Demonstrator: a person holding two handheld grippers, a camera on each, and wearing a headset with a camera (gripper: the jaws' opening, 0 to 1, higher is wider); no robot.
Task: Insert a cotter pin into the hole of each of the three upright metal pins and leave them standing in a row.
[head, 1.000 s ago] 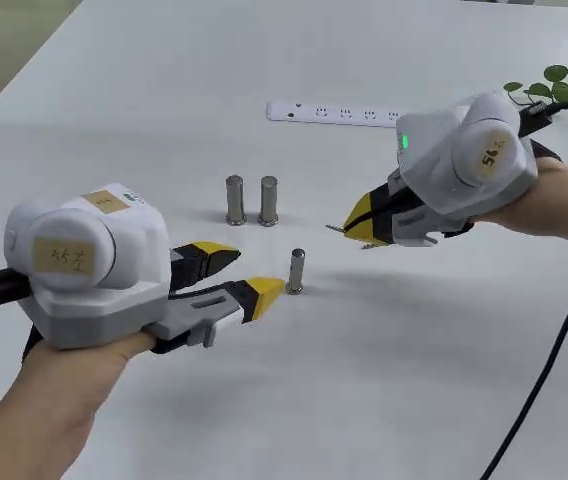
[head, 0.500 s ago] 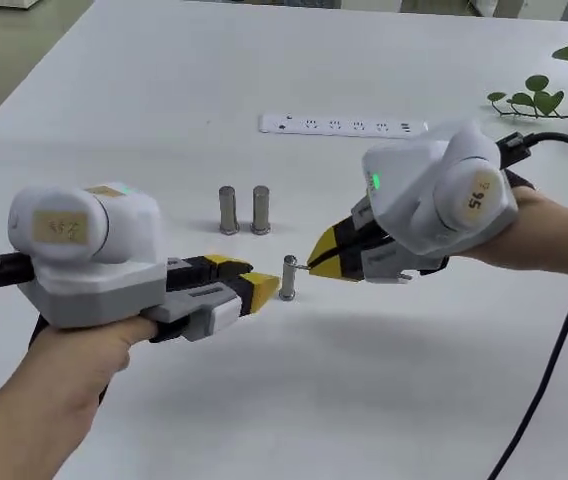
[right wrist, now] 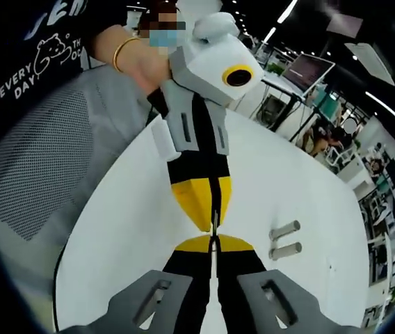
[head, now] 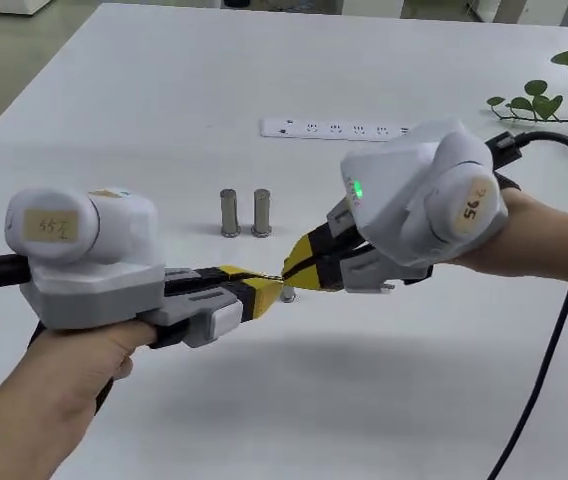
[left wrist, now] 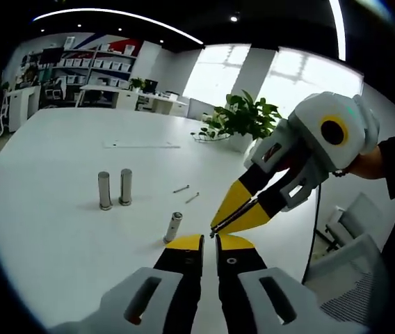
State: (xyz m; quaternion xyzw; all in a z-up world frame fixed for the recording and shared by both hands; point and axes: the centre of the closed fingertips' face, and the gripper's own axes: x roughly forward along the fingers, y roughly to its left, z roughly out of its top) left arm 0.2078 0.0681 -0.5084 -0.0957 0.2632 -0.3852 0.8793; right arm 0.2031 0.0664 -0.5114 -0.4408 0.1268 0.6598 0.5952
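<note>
**Legible markings: two gripper labels and a printed shirt**

A pale yellow label [head: 52, 228] is sitting on the rear housing of the left gripper [head: 274, 287], carrying handwriting that is reading as "55" plus one unclear character. Opposite the left gripper, the right gripper [head: 290, 272] is bearing a similar sticker [head: 471, 205] beginning "56". Behind the left gripper, a dark shirt [right wrist: 37, 66] is showing "EVERY DAY."; in the left gripper view it is showing "HAPPY".

White worktable [head: 414, 400] carries a power strip [head: 344, 128] upper centre and a plant [head: 536, 86] upper right; bright windows [left wrist: 215, 76] and shelving [left wrist: 107, 59] stand behind.
</note>
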